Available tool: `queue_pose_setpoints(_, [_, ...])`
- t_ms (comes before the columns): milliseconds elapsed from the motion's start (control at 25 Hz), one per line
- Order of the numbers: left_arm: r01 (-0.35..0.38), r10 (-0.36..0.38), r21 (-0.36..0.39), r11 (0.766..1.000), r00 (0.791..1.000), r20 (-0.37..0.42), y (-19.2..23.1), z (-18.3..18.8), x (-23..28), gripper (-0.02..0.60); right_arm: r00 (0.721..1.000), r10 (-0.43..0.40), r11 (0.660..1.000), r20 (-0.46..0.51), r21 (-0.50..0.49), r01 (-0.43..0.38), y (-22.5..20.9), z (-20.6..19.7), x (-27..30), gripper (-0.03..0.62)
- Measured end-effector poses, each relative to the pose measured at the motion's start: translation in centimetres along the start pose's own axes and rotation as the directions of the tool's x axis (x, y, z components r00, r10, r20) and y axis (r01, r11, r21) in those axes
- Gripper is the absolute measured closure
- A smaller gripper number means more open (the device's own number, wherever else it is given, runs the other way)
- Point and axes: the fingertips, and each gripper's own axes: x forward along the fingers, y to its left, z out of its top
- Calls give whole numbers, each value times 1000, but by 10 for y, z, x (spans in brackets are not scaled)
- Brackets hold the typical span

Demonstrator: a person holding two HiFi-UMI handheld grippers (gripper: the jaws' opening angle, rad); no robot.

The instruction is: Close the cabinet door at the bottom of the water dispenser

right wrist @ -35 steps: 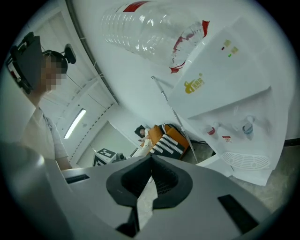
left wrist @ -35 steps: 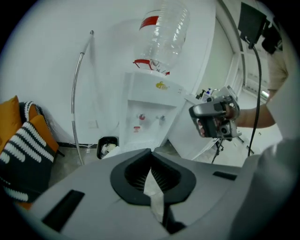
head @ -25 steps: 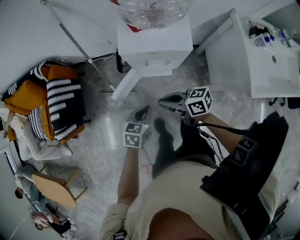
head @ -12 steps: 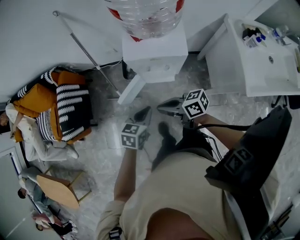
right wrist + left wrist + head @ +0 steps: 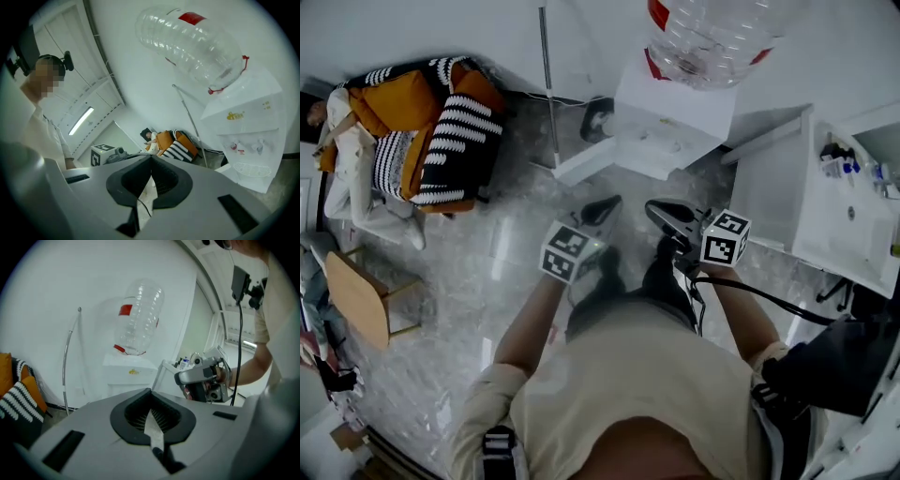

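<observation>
Head view: left hand-held gripper, right hand-held gripper both closed, empty; water dispenser logo illegible.

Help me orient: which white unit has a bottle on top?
The water dispenser, left of the other white unit; only it carries the clear bottle.

Bottle: I'm seeing clear, ribbed plastic.
Water dispenser: I'm reading smooth white plastic.
Floor: it's gleaming like polished, mottled stone.
Cushions: they're looking like soft knitted cloth.
</observation>
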Motion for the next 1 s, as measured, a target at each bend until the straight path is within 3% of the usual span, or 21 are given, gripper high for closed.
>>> queue_pose_setpoints(120, [-5,12,-80,997,995,96,10,24,-20,588,999,42,997,2,-65,-41,23,14,5,577])
queue_pose_setpoints(200, [-9,23,-93,996,990,142,11,37,-31,588,998,67,993,-2,-96,-67,38,20,7,577])
queue_pose_setpoints(320, [-9,17,-54,998,987,159,6,43,-43,588,998,58,989,3,-135,-57,53,23,9,577])
queue_pose_setpoints(440, [-6,7,-8,1000,992,128,3,38,-55,588,999,39,988,31,-147,-34,64,25,16,577])
queue_pose_setpoints(720, [48,-55,82,996,994,90,-15,30,-60,588,995,-19,992,97,-119,31,77,13,4,577])
queue_pose_setpoints(1000, [87,-107,161,983,987,123,-30,57,-54,588,981,-78,989,175,-108,98,84,10,-25,577])
